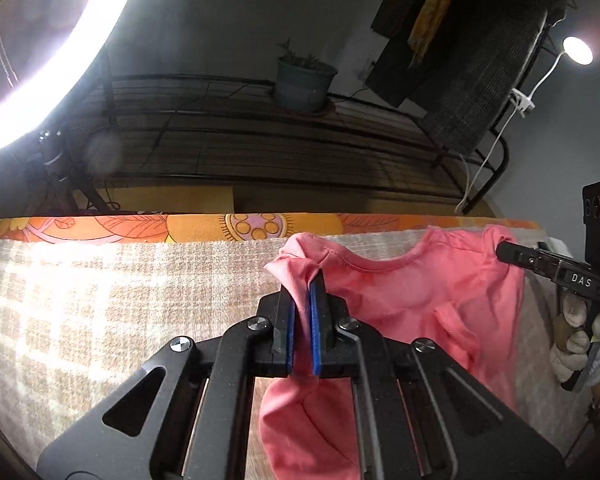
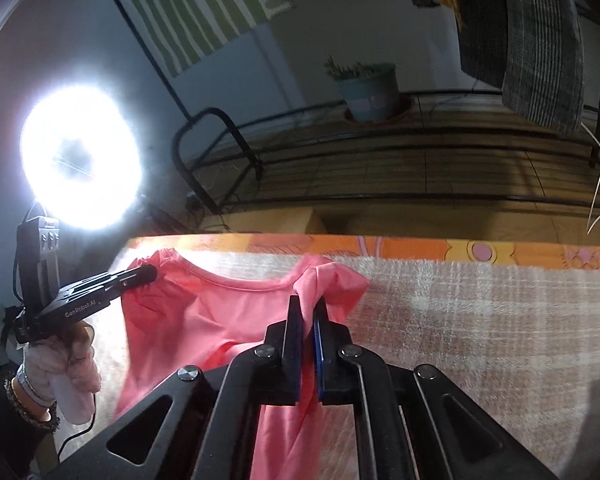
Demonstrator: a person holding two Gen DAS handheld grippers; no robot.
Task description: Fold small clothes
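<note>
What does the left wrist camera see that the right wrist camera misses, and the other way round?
Only the left wrist view shows a small lamp on a white cord. Only the right wrist view shows a green striped cloth hanging on the wall. Both show the pink shirt pinched by the left hand-held gripper and the right hand-held gripper, the checked cloth, and a potted plant.

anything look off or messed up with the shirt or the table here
Nothing looks damaged or spilled. The pink shirt is bunched and wrinkled rather than flat, because the left gripper and right gripper each pinch a shoulder and lift it off the checked cloth. That fits a fold in progress.
</note>
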